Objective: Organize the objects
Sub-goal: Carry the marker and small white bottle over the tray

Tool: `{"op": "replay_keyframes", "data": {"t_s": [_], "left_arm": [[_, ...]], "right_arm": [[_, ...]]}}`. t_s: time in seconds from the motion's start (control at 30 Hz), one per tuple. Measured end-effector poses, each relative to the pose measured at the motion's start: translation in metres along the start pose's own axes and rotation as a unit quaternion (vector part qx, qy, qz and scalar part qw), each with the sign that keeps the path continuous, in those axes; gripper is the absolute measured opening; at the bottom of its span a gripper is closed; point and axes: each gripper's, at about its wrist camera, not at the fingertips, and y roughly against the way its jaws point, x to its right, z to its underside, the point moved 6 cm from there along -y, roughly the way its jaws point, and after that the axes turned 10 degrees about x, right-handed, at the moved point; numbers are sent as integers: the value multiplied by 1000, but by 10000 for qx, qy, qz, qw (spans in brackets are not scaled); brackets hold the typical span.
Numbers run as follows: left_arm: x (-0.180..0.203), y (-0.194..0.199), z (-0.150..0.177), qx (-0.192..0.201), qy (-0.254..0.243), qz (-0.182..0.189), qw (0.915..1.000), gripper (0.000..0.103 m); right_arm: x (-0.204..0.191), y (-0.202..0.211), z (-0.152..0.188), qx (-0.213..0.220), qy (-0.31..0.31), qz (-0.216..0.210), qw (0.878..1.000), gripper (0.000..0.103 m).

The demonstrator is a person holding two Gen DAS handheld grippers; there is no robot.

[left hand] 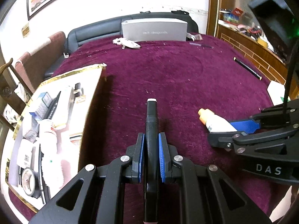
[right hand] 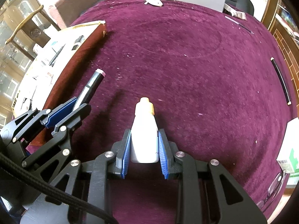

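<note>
My left gripper (left hand: 151, 140) is shut on a black marker (left hand: 151, 119) with a pale cap end, held above the maroon cloth; the marker (right hand: 90, 87) also shows at the left of the right wrist view, clamped by the left gripper (right hand: 74, 106). My right gripper (right hand: 143, 138) is shut on a small white bottle (right hand: 143, 130) with a tan cap. In the left wrist view the bottle (left hand: 214, 121) sticks out leftward from the right gripper (left hand: 229, 130). A gold-rimmed box (left hand: 61, 78) full of several small items lies at the left.
On the maroon cloth lie a thin black stick (right hand: 280, 80) at the right, a white and green carton (right hand: 289, 149) at the right edge, and a grey box (left hand: 154, 30) with a white object (left hand: 129, 43) at the far end. A wooden chair (right hand: 28, 24) stands left.
</note>
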Motion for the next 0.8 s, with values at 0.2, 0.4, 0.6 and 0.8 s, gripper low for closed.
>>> {"op": "replay_keyframes", "data": {"t_s": [0.2,0.4,0.6,0.8], "left_arm": [[-19,15,-10,194,110,-124,9997,12],[-48,32,-18,379,304,-260,9985,12],[-88,45,-14,406,689,-487,9956,12],[-125,52,-1,354,976,-726,9919,12]], "right_arm": [[-15,5,-10,105,91,-75,9999,25],[-37,7,-23,194,265,-167,9993,25],[-64,7,-38,277,478,-296,9980,25],[-96,3,-57,308,594,-560,9962,25]]}}
